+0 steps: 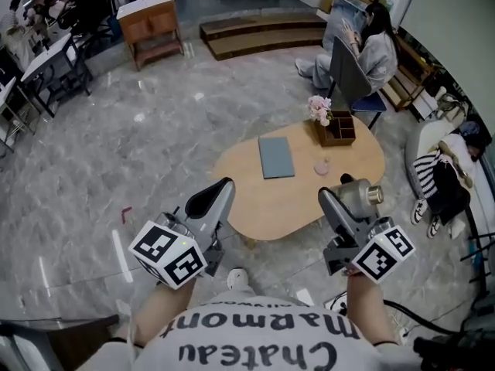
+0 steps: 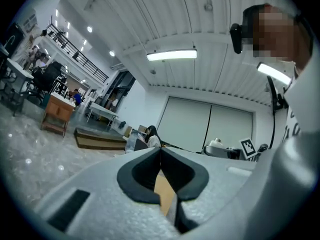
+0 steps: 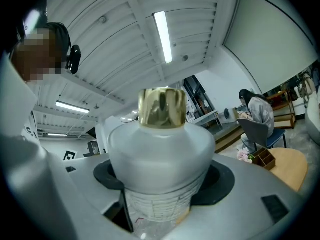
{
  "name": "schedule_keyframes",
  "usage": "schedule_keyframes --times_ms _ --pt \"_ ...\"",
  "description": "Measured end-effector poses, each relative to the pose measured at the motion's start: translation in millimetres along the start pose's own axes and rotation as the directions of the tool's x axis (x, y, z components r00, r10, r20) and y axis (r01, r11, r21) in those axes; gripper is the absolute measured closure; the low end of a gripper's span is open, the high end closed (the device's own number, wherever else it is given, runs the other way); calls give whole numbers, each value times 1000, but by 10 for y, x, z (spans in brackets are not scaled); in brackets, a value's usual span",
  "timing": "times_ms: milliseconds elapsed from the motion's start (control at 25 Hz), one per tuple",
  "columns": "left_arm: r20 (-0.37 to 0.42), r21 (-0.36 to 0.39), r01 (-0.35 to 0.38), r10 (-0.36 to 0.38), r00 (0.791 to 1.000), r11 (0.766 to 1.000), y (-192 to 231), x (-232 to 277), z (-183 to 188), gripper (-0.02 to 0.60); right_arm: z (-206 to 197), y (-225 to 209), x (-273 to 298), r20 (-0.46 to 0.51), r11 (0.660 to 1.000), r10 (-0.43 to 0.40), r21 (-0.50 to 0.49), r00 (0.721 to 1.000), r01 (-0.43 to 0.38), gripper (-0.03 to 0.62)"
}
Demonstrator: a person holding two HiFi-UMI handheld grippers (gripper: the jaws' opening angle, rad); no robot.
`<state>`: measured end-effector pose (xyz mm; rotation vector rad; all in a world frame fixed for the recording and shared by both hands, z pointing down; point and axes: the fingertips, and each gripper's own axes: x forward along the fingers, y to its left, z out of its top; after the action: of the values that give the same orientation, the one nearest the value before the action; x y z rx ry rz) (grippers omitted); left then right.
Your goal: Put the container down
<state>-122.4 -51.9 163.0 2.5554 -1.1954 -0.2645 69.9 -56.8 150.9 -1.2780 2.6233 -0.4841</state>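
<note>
We find the container (image 3: 161, 154), a frosted white bottle with a gold cap (image 3: 161, 107), clamped at its lower body between the jaws of the right gripper (image 1: 339, 205), whose dark pads bear on it from both sides. In the head view it hangs in the air over the near right edge of the table (image 1: 286, 199), touching nothing but the gripper, and it appears tilted, with the cap turned toward the table's right end. The left gripper (image 2: 160, 154) is empty; its jaws are pressed together with nothing between them, and it is held off the table's near left edge, above the floor (image 1: 116, 153). On the table we note a grey-blue notebook (image 1: 276, 157) at the centre, a small pink cup (image 1: 322, 165) just to its right, and a wooden box (image 1: 338, 128) with flowers (image 1: 319, 108) at the far right edge. The near half of the table is bare wood. We judge the step in hand to be the carry: the container is gripped and not yet set down. The next move calls for bringing the right gripper over the bare near part of the table, well apart from the cup, levelling it so the base faces down, lowering until the base rests flat, and only then parting the jaws. We expect a tilted release to tip the container.
</note>
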Motion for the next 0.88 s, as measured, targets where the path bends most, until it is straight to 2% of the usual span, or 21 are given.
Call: schedule_keyframes --times_ms 240,560,720,880 --pt "-5 -13 68 -68 998 998 434 507 149 566 50 -151 502 22 1000 -18 3 1000 18 266" --pt "-14 -62 186 -187 982 981 474 1025 113 566 16 -400 760 -13 993 -118 5 993 118 266" --pt "-52 -87 199 -204 978 976 433 1210 -94 566 -112 -584 753 -67 989 -148 -14 987 147 266" --pt "-114 -79 175 -184 976 981 483 1329 -373 566 -397 -860 777 -124 987 -156 26 980 161 266"
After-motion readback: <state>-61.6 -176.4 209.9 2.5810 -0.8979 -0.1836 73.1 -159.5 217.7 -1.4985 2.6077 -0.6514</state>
